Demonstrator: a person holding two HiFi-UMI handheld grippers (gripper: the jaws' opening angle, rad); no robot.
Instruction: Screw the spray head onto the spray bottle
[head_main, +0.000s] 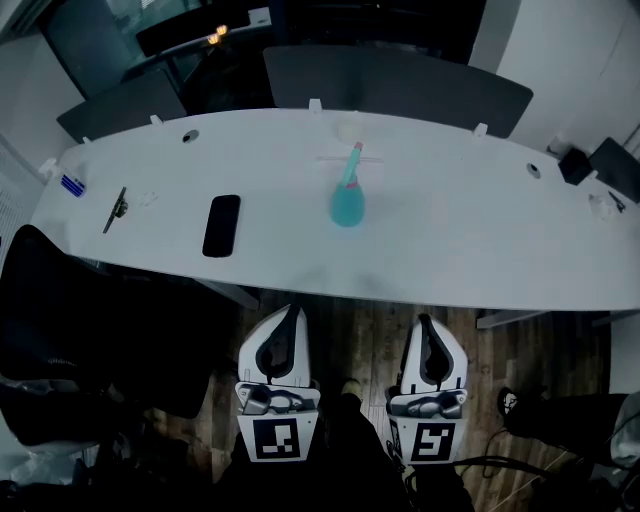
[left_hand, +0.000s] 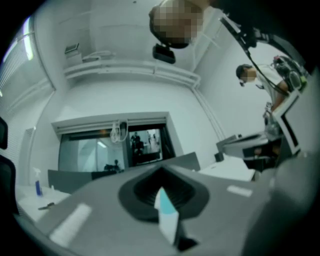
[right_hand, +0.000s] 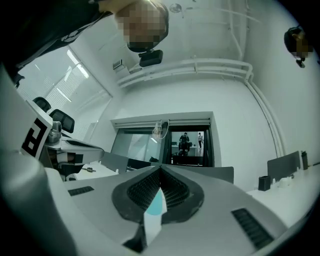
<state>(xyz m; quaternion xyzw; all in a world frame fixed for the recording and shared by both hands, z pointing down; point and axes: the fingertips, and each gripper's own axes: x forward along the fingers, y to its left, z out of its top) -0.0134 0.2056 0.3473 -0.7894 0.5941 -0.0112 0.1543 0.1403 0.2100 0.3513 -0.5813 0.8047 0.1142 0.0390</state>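
Note:
A teal spray bottle (head_main: 347, 207) with a teal-and-pink top stands upright near the middle of the long white table (head_main: 450, 250). Both grippers hang side by side short of the table's near edge, over the wooden floor, pointing towards the table. The left gripper (head_main: 293, 312) and the right gripper (head_main: 424, 320) are shut with nothing between their jaws. In the left gripper view the closed jaws of the left gripper (left_hand: 161, 172) leave a slit showing a sliver of the teal bottle (left_hand: 166, 204). The right gripper (right_hand: 161, 171) shows the same teal bottle (right_hand: 156, 202) through its slit.
A black phone (head_main: 221, 225), a small dark tool (head_main: 116, 209) and a blue item (head_main: 72, 184) lie on the table's left part. Dark partition panels (head_main: 400, 85) line the far edge. A black chair (head_main: 60, 330) stands at the left. Another person's shoe (head_main: 520, 405) is at the right.

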